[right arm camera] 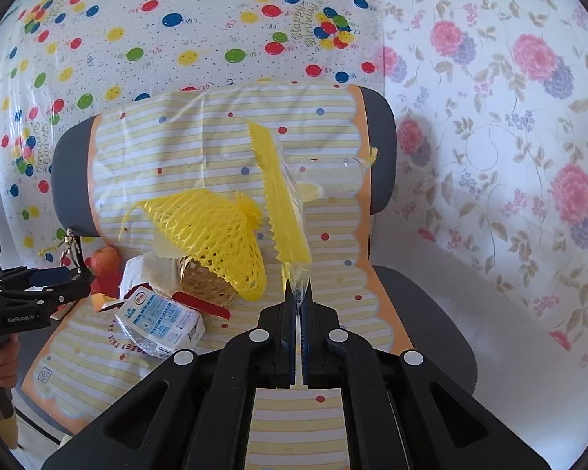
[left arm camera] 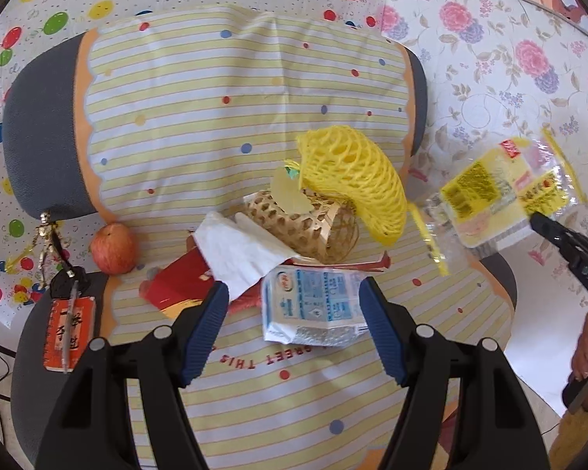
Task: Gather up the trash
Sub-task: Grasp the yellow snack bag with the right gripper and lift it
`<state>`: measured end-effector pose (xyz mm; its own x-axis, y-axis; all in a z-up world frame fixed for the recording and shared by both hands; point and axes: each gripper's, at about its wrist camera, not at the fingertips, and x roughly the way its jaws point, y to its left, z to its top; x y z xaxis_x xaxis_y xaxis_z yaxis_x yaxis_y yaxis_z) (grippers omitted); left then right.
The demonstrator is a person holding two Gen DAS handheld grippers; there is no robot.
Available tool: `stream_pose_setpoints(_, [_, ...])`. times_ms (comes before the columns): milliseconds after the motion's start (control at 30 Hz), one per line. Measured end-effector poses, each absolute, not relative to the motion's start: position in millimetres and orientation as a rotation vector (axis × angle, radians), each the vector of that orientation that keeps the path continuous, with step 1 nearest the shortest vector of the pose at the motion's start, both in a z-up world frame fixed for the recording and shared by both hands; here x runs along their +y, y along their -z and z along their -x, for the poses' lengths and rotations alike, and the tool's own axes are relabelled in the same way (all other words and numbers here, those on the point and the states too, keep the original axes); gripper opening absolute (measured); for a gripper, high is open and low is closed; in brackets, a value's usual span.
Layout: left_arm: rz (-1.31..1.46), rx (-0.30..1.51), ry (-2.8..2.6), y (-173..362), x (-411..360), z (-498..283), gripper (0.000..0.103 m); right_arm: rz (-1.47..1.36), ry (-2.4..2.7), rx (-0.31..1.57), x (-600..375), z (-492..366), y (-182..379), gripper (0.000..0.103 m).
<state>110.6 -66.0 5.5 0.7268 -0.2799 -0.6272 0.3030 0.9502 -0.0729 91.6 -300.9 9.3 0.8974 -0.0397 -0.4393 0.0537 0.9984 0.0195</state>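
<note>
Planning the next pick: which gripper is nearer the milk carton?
Left. The left gripper hangs open right over the milk carton, fingers either side. The right gripper is off to the carton's right, shut on the clear wrapper.

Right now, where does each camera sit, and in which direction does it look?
Left wrist: on the open left gripper, looking down at the milk carton; right gripper and hand at the edge.
Right wrist: on the right gripper, shut on the plastic wrapper; left gripper at left.
Shared: carton, yellow foam net, basket.
</note>
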Motion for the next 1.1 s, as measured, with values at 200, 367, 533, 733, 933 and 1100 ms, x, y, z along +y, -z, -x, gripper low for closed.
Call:
stream_pose_setpoints(200, [-0.08, 0.699, 0.351, -0.4, -93.1, -118.0, 0.067, -0.077, 0.012, 0.474, -310.2, -133.9, 7.4, 0.002])
stream_pose_setpoints(367, [-0.08, 0.725, 0.333, 5.4, -93.0, -125.2, 0.067, -0.058, -0.012, 0.508, -305.6, -142.7, 17.7, 0.002])
stream_pose_setpoints(533, [-0.067, 0.75, 0.288, 12.1, -72.7, -122.7, 0.067, -0.022, 0.079, 0.503, -314.6, -135.4, 20.7, 0.002])
stream_pose_setpoints(733, [-0.051, 0.797, 0.199, 27.2, -35.4, -122.0, 0.067, -0.037, 0.115, 0.485, -326.9, -127.9, 19.0, 0.002])
stream_pose_setpoints(933, [-0.016, 0.796, 0.211, 22.4, -35.4, -125.3, 0.067, -0.092, 0.046, 0.48, -330.9, -126.6, 14.8, 0.002])
stream_pose_setpoints(1100, [-0.094, 0.726, 0.302, 3.9, -82.5, -125.7, 0.067, -0.169, -0.047, 0.487, -333.7, -119.6, 11.6, 0.002])
